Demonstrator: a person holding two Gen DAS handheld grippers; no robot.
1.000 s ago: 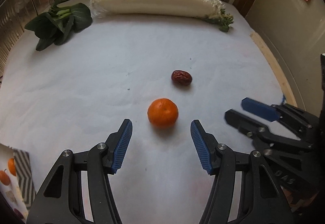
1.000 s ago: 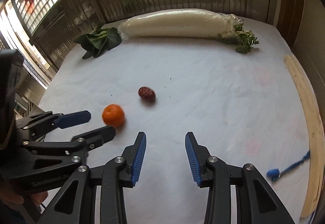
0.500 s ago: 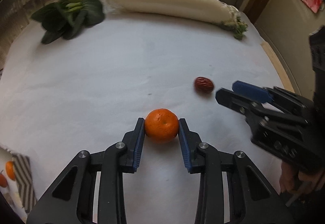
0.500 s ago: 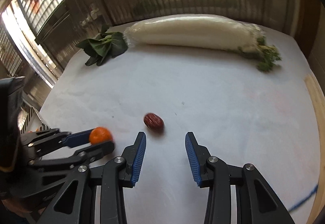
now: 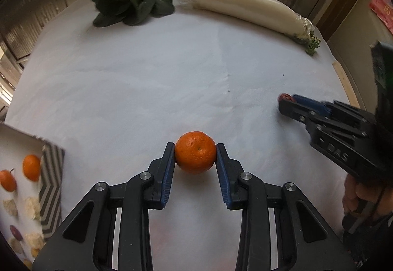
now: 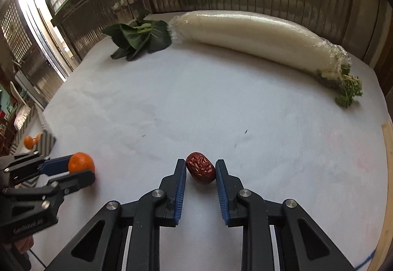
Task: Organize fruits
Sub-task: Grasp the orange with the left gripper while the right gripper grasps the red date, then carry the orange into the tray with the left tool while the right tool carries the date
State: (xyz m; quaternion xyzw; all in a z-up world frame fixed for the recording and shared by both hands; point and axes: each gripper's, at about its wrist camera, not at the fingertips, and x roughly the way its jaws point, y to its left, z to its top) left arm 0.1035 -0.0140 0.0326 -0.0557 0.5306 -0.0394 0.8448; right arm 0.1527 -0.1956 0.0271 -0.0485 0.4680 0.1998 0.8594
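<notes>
My left gripper [image 5: 195, 153] is shut on an orange mandarin [image 5: 195, 155], which sits low over the white table cover [image 5: 152, 89]. It also shows in the right wrist view [image 6: 81, 162] at the left. My right gripper [image 6: 200, 169] is shut on a wrinkled red date [image 6: 201, 171] on the cover. In the left wrist view the right gripper [image 5: 289, 103] is at the right, with a bit of the date [image 5: 285, 98] showing at its tip.
A wrapped white radish [image 6: 255, 35] and a bunch of green leaves [image 6: 137, 37] lie at the far edge. A box printed with fruit pictures [image 5: 27, 187] stands at the near left. A wooden table edge [image 6: 388, 172] runs along the right.
My left gripper has closed on the mandarin and swung left with it. My right gripper has moved forward to the date and closed on it.
</notes>
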